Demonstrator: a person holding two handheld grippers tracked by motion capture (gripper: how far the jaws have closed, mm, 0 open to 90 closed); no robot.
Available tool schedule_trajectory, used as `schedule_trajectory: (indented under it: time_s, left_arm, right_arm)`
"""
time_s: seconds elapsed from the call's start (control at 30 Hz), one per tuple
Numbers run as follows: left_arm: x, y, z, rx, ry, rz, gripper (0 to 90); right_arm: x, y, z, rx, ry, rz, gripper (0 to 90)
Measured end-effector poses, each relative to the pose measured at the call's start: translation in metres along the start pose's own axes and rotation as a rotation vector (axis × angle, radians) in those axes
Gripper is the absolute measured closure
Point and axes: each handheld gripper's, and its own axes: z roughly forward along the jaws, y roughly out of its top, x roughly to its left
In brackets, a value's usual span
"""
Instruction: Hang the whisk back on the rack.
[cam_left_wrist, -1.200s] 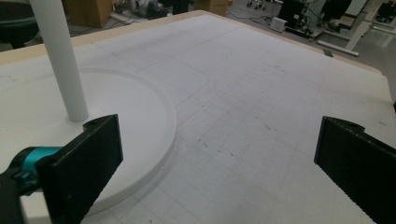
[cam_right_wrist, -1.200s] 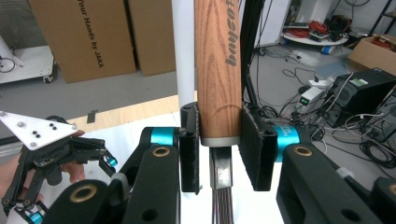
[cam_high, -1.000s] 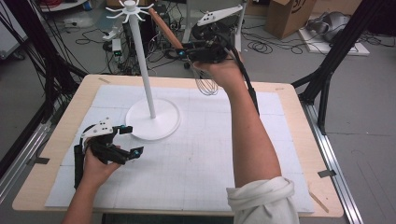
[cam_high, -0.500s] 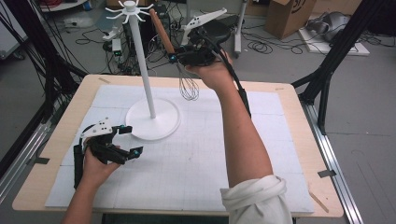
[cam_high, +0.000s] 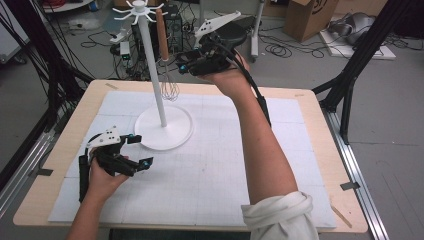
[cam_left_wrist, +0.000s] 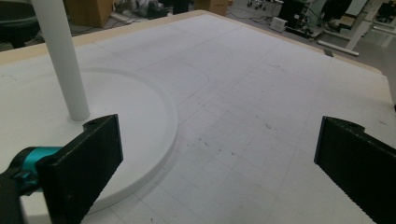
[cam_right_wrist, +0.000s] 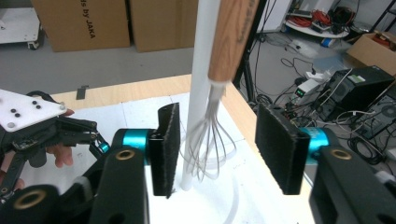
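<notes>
Whisk (cam_right_wrist: 212, 135) now between opened gripper (cam_right_wrist: 217, 149) pads

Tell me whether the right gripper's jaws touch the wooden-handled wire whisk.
Apart: in the right gripper view, the whisk hangs between the right gripper jaws with gaps either side.

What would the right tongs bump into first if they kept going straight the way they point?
Most likely the whisk hanging on the white stand: its wire loops sit between the open right tongs, whose jaws have just been opening. Right behind it stands the stand's pole, though depth is hard to judge.
</notes>
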Motion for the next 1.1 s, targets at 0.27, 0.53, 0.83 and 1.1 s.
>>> schedule_trajectory:
  time_s: [0.27,0.53,0.83,1.1]
  left_arm:
    - [0.0,0.0,0.0,0.001,0.001,0.001,1.6]
    - [-0.001,0.0,0.0,0.006,0.006,0.012,1.6]
    - [-0.002,0.001,-0.001,0.002,-0.003,0.04,1.7]
    - [-0.004,0.001,0.0,-0.002,-0.007,0.045,1.6]
  right_arm:
    - [0.005,-0.013,-0.014,0.005,-0.003,-0.008,41.8]
    - [0.011,-0.042,-0.028,0.016,0.025,0.027,37.3]
    - [0.024,-0.079,-0.05,-0.013,0.005,0.052,33.4]
    - [0.038,-0.124,-0.071,-0.043,-0.026,0.082,30.9]
